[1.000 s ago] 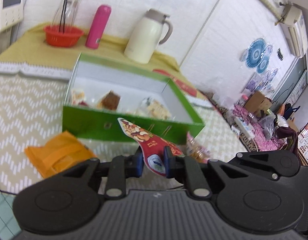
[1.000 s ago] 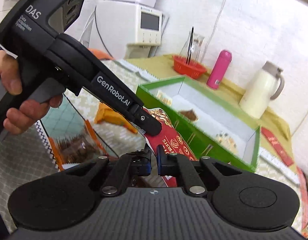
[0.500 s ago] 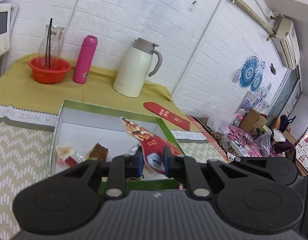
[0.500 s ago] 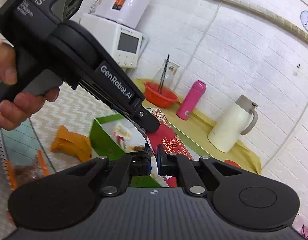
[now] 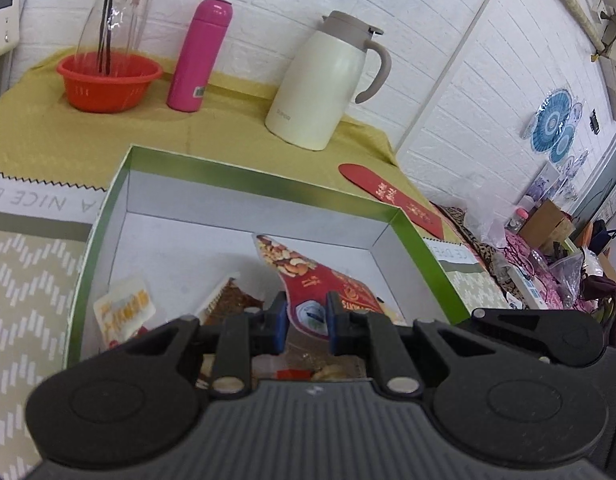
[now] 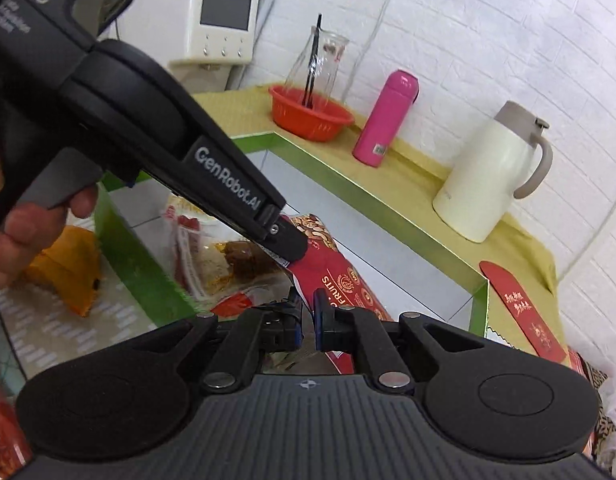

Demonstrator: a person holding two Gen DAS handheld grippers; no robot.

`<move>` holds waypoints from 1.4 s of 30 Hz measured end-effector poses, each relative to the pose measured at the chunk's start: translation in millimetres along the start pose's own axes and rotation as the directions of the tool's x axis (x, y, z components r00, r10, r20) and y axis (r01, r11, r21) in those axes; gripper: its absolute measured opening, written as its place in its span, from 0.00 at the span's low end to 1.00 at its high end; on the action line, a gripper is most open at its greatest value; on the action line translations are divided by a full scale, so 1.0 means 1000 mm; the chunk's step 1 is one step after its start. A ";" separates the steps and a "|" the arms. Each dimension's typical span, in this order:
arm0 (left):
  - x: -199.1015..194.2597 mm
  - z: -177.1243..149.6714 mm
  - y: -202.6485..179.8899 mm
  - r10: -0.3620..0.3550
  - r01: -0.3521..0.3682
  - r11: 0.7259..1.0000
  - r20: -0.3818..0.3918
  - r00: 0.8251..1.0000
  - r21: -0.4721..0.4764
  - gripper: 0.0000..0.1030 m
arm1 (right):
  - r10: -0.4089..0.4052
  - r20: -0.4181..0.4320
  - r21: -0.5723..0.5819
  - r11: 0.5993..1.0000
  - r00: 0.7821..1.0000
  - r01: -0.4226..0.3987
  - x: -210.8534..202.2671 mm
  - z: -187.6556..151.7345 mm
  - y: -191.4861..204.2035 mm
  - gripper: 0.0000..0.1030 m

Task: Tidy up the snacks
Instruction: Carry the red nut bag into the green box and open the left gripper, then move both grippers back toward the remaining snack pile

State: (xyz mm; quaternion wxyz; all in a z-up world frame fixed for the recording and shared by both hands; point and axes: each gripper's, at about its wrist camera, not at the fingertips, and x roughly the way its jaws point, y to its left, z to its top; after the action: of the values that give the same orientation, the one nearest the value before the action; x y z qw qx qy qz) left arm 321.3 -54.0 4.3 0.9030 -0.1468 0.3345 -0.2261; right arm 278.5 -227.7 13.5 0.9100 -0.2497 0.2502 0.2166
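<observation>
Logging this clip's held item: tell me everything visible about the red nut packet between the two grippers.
The red nut packet is a flat, glossy, crinkled pouch with mixed nuts printed at its top and gold seals and lettering along one side. It hangs tilted over the open green box, above wrapped snacks. The left gripper pinches one edge and the right gripper another; neither view shows it touching anything else.

On the yellow cloth [image 5: 39, 136] by the white brick wall stood a red basket [image 5: 107, 80] holding a glass bottle [image 5: 115, 8], a pink flask [image 5: 199, 54] just beside it, and a cream jug [image 5: 328, 84]. A red envelope [image 5: 392, 196] lay near the cloth's corner.
</observation>
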 end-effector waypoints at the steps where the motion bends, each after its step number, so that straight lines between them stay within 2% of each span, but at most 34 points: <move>1: 0.002 0.002 0.001 0.011 -0.011 1.000 -0.001 1.000 0.001 0.12 | 0.007 -0.009 0.017 1.000 1.000 -0.007 0.004 0.001 -0.003 0.10; 3: 0.003 0.003 0.003 0.015 -0.015 1.000 -0.002 1.000 0.004 0.12 | 0.035 -0.016 0.053 0.998 0.999 -0.034 0.009 0.003 -0.008 0.12; 4: 0.002 0.003 0.004 0.014 -0.014 1.000 0.002 1.000 0.000 0.21 | 0.038 -0.014 0.056 0.998 0.999 -0.037 0.011 0.004 -0.009 0.14; 5: -0.001 0.003 0.004 0.014 -0.014 1.000 0.008 1.000 -0.003 0.32 | 0.034 -0.006 0.054 0.998 0.999 -0.033 0.010 0.003 -0.009 0.21; 6: -0.005 0.001 0.004 0.005 -0.005 1.000 0.028 1.000 -0.006 0.57 | 0.037 0.003 0.049 0.998 0.999 -0.037 0.007 0.003 -0.009 0.41; 7: -0.013 0.000 0.004 -0.003 0.004 1.000 0.065 0.998 -0.011 0.62 | 0.041 0.013 0.050 0.998 0.999 -0.041 0.005 0.002 -0.010 0.55; 8: -0.019 -0.002 0.004 -0.001 0.003 1.000 0.095 0.996 -0.012 0.63 | 0.046 0.022 0.055 0.997 0.999 -0.047 0.001 0.001 -0.011 0.86; 9: -0.025 -0.001 0.002 0.009 -0.008 1.000 0.115 0.993 -0.011 0.68 | 0.042 0.041 0.066 0.997 0.998 -0.045 -0.003 -0.001 -0.012 1.00; 12: -0.038 -0.001 -0.005 0.068 -0.067 0.998 0.127 0.990 -0.010 0.76 | 0.055 0.080 0.098 0.993 0.995 -0.063 -0.016 -0.004 -0.016 1.00; 14: -0.045 -0.004 -0.009 0.115 -0.116 0.993 0.143 0.983 -0.002 0.91 | 0.065 0.086 0.127 0.989 0.994 -0.075 -0.025 -0.006 -0.016 1.00; 15: -0.050 -0.006 -0.012 0.135 -0.137 0.990 0.162 0.978 0.006 0.94 | 0.065 0.089 0.143 0.987 0.994 -0.077 -0.030 -0.006 -0.016 1.00; 20: -0.070 -0.015 -0.022 0.188 -0.199 0.979 0.194 0.963 0.039 0.94 | 0.068 0.097 0.204 0.975 0.993 -0.087 -0.054 -0.008 -0.015 1.00; 26: -0.097 -0.028 -0.036 0.175 -0.196 0.978 0.230 0.957 0.073 0.94 | 0.044 0.103 0.239 0.969 0.994 -0.068 -0.087 -0.012 -0.014 1.00; 30: -0.125 -0.041 -0.050 0.168 -0.198 0.974 0.241 0.956 0.106 0.94 | -0.005 0.106 0.277 0.961 0.994 -0.024 -0.117 -0.020 -0.015 1.00; 34: -0.152 -0.062 -0.061 0.161 -0.199 0.970 0.245 0.956 0.139 0.94 | -0.056 0.145 0.316 0.949 0.988 0.008 -0.152 -0.037 -0.017 1.00; 42: -0.182 -0.113 -0.064 0.060 -0.092 0.984 0.205 0.977 0.150 0.94 | -0.116 0.181 0.431 0.902 0.977 0.027 -0.194 -0.092 -0.006 1.00</move>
State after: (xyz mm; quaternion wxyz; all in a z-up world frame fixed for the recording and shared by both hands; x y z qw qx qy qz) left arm 102.9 -29.2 45.7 0.9487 -0.0833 0.2286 -0.2017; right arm 98.0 -336.7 56.3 0.9705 -0.0308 0.1885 0.1473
